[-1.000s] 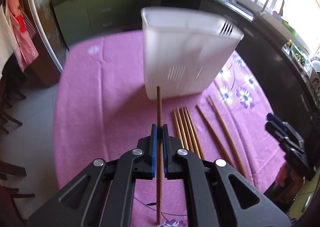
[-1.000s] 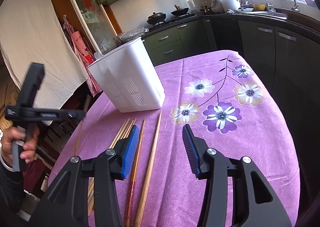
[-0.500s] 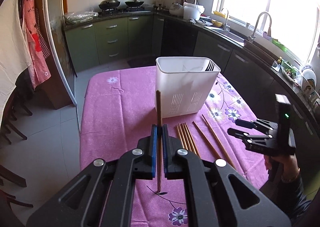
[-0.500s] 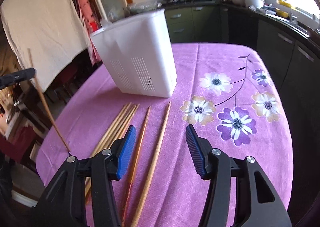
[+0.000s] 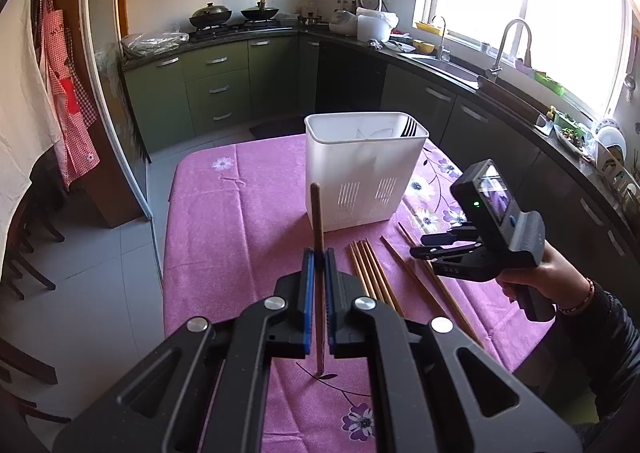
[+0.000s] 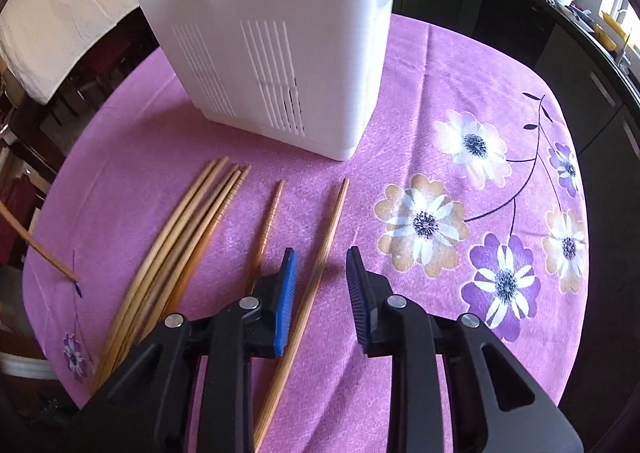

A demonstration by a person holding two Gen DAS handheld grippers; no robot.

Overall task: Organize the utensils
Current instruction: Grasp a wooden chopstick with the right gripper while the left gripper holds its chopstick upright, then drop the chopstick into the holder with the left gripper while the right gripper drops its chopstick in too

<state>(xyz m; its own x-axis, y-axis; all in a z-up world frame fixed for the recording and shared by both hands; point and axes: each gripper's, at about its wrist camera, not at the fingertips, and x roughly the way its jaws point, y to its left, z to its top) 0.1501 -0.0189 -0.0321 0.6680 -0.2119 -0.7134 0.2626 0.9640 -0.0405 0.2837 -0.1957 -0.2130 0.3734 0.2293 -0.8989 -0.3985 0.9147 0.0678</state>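
My left gripper (image 5: 319,265) is clamped on one brown chopstick (image 5: 318,221), its blue fingers (image 5: 307,293) pressed flat against the shaft. The stick runs up out of the grip toward the white utensil holder (image 5: 362,177), and its lower end points down at the purple flowered tablecloth (image 5: 240,221). From the right wrist view I see the same stick slanting in at the far left (image 6: 36,249), its tip just above the cloth.

My right gripper (image 6: 322,293) is down low over the tabletop, and its fingers (image 6: 286,293) have just been closing. They now stand either side of a single loose chopstick (image 6: 320,273) that lies flat on the cloth. A gap shows between each pad and the wood, so nothing is gripped yet. In the left wrist view the right gripper (image 5: 418,245) sits just above the loose sticks, with a person's hand (image 5: 536,277) around its handle.

Just beside that stick lies another single chopstick (image 6: 268,225), partly under the left-side finger. Farther left, a bundle of paler chopsticks (image 6: 188,237) lies close together. All of them point toward the utensil holder (image 6: 280,53), which stands upright on the cloth just beyond their tips. Fork tines (image 5: 409,128) stick up at the holder's far right corner.
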